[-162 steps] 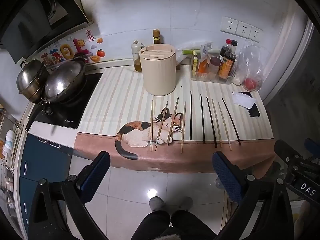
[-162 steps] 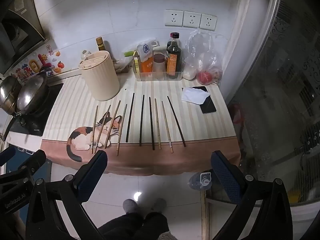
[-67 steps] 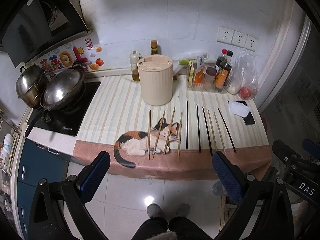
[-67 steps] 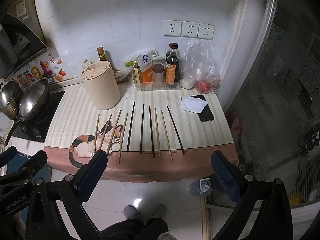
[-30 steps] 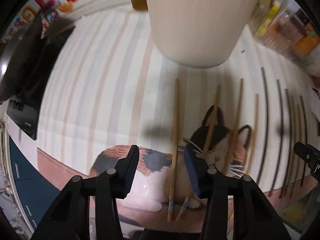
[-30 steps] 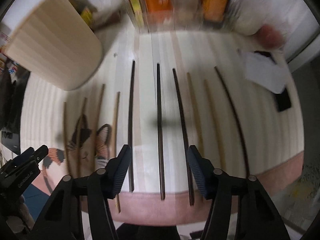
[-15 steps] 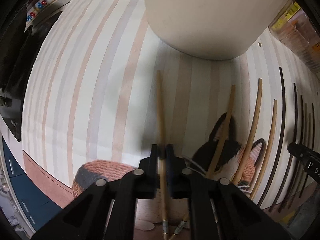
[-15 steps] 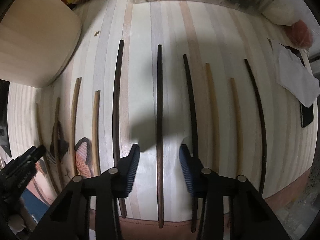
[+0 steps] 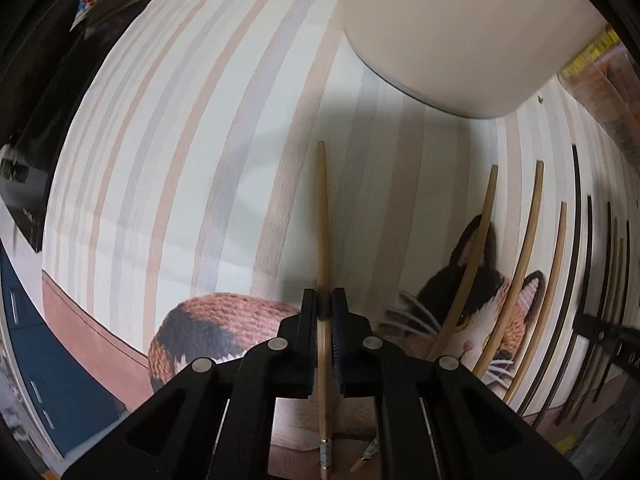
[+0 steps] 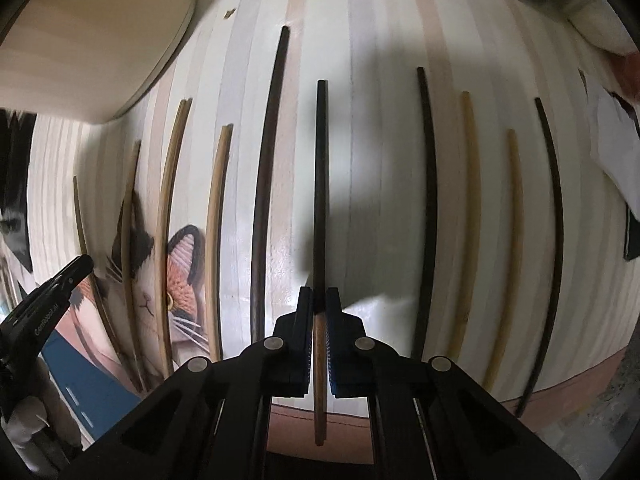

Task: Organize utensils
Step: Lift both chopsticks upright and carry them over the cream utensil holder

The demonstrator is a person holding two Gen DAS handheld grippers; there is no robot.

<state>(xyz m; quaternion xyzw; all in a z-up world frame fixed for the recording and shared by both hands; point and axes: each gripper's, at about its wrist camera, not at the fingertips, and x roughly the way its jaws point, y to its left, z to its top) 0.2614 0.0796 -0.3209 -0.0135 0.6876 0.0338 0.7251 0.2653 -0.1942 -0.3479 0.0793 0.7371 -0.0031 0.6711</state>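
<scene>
Both tongs have come down from high over the desk to its surface, and each now pinches one chopstick; the right tongs have just been closing, with a dark stick between the jaws. Left to right on the striped mat: black cooktop at the far left edge; cat print on the mat's near part; left tongs clamped narrow on the leftmost bamboo chopstick, which runs straight away from the camera toward the cream holder and ends short of it. Next come three more bamboo sticks lying across the cat's head, apart from one another. Then a dark stick on bare stripes. Right tongs clamped narrow on the next dark chopstick, gripped near its near end; its far end appears to lie on the mat. Beyond it, one dark stick, two pale ones and a last dark one. White paper at the far right.
</scene>
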